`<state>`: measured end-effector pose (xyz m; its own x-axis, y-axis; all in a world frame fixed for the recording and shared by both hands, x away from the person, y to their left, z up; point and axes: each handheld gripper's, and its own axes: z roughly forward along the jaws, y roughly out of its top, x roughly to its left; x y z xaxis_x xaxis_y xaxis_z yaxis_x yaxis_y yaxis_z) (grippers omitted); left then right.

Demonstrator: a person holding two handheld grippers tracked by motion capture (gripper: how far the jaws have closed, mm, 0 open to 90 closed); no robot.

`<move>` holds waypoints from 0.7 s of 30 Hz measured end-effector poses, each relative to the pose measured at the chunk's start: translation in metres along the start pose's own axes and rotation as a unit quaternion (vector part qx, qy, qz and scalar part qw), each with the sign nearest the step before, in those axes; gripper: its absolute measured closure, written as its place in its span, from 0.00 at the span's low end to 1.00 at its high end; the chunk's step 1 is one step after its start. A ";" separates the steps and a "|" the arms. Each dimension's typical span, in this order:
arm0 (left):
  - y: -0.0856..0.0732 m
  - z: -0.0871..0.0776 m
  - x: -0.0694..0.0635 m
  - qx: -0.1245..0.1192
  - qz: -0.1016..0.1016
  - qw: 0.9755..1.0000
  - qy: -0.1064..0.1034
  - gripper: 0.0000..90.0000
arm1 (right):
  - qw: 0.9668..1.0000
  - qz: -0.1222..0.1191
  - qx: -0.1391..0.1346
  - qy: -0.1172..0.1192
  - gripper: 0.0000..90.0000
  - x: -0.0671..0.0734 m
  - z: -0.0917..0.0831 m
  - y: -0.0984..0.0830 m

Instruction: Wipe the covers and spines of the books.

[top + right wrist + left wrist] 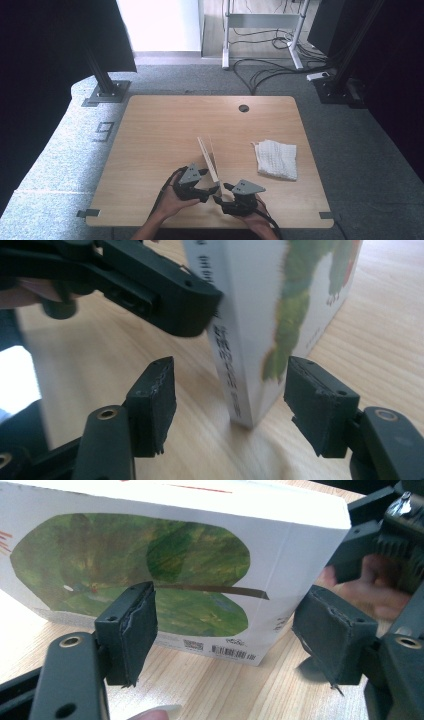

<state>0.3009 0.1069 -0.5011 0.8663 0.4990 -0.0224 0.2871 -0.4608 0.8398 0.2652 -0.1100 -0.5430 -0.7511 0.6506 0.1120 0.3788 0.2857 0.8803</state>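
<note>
Left gripper (204, 186): near the front edge of the tabletop (150, 150), just left of centre, held in the person's left hand (172, 200). Jaws spread. In the left gripper view neither pad (135, 630) touches the book's back cover; they stand apart in front of it. Nothing pinched.

Picture book (209, 159): a thin board book standing upright on its bottom edge, just back from the middle of the front edge, between the two grippers at its near end. Its spine (227, 365) faces the right gripper; the back cover, with a green leaf and a barcode, faces the left gripper. It leans slightly, as far as the high view tells. Whether anything steadies it I cannot tell.

Right gripper (218, 200): just right of the book's near end, in the person's right hand (255, 212). Jaws spread wide, one either side of the spine, with clear gaps to both covers. Not gripping.

Folded white cloth (276, 159): flat on the tabletop, well right of the book, nearer the right edge. Untouched.

Progress, as a judgement: the book is stood on edge, and no hold is on it now. What seems left is either a fresh grip by the right gripper or a clean withdrawal of both.
</note>
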 end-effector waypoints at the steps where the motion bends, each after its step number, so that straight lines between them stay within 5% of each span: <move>1: 0.000 0.000 0.000 -0.001 0.000 1.000 0.000 0.29 | 1.000 -0.004 -0.001 -0.009 0.41 0.001 0.004 0.001; 8: 0.001 -0.003 0.001 -0.005 -0.001 1.000 -0.002 0.29 | 0.998 -0.014 -0.016 -0.056 0.55 -0.003 0.016 0.003; 14: 0.001 -0.004 0.001 -0.006 -0.002 1.000 0.004 0.29 | 0.997 -0.030 -0.023 -0.066 0.66 -0.002 0.018 0.004; 21: 0.001 -0.010 0.005 -0.016 -0.007 1.000 0.009 0.29 | 0.996 -0.023 -0.025 -0.087 0.80 -0.015 0.018 0.006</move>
<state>0.3014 0.1164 -0.4948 0.8542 0.5193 -0.0250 0.2866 -0.4303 0.8560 0.2883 -0.1058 -0.5475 -0.6597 0.7515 -0.0061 0.3162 0.2850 0.9049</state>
